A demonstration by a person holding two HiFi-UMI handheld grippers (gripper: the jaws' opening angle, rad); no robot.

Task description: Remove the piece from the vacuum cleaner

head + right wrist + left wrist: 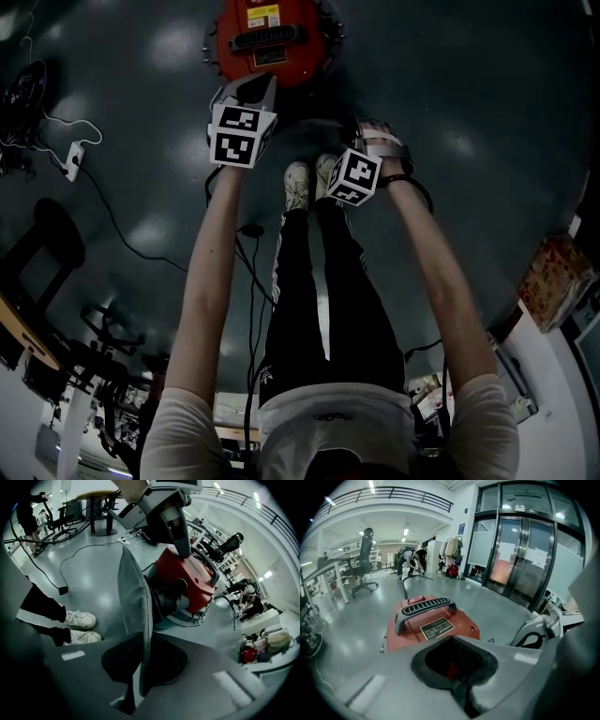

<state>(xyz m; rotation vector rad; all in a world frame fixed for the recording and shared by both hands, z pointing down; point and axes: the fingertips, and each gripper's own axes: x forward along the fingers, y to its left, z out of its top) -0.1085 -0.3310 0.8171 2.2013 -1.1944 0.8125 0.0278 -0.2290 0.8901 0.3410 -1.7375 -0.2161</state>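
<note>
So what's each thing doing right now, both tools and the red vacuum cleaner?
Left tool: shut, nothing in it, close to the vacuum cleaner.
Right tool: shut on a thin grey piece.
Vacuum cleaner: standing upright on the floor, handle on top.

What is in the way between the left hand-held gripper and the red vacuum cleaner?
Nothing visible. The left hand-held gripper points straight at the red vacuum cleaner, with no object between. The right hand-held gripper, off to the side, is clamped on a flat grey piece.
</note>
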